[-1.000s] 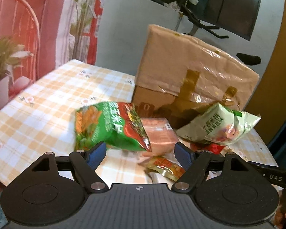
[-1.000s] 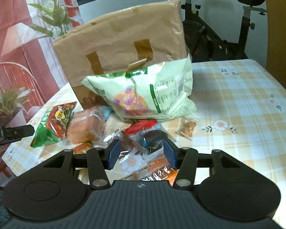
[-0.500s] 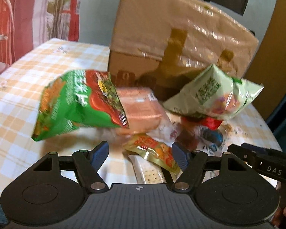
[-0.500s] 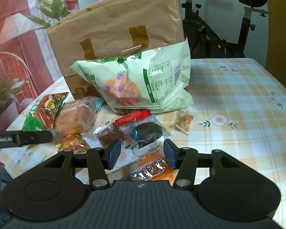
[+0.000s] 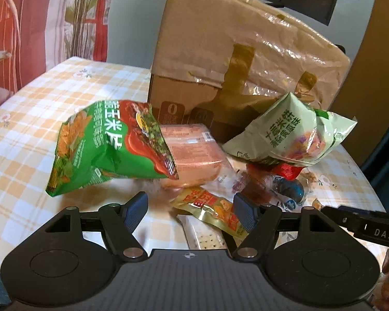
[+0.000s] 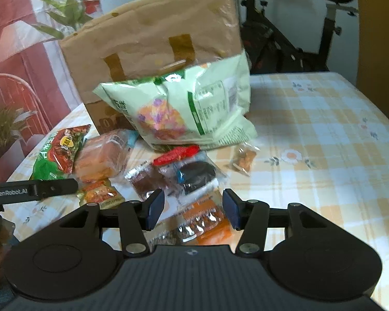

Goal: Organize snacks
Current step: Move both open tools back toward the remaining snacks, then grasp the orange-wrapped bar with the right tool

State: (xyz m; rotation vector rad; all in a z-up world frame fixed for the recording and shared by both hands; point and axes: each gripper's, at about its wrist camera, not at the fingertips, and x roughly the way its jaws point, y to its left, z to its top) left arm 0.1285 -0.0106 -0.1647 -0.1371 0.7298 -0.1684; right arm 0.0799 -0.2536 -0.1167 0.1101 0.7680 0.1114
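Nearest in the left wrist view, the left gripper (image 5: 190, 211) stands unclenched, its blue pads apart with nothing pressed between them; a yellow sachet (image 5: 211, 211) with red print lies on the table between and just beyond its pads, overlapping a white cracker pack (image 5: 203, 237). At the right edge of that view a black bar reads "DAS". In the right wrist view the right gripper (image 6: 192, 211) is likewise unclenched and grips nothing, with an orange pack (image 6: 203, 226) lying below and between its pads; the black bar at the left edge there reads "GenRobot.AI". Just beyond lie small clear-wrapped snacks: a brown cake (image 6: 149, 180), a dark round cake (image 6: 197, 172), a red wrapper (image 6: 177, 154), and, a little apart to the right, a tiny nut pack (image 6: 243, 158). Farther left sit a wrapped pink-orange loaf (image 5: 192, 153) and a green chip bag (image 5: 109, 150) with large white Chinese characters, its end resting on the loaf. Right of them a pale green bag (image 6: 184, 111) with Chinese lettering and a printed nutrition panel leans against a tall brown paper bag (image 5: 236, 49) standing on the checked tablecloth (image 6: 324, 134). Farthest back stands an exercise bike (image 6: 298, 26).
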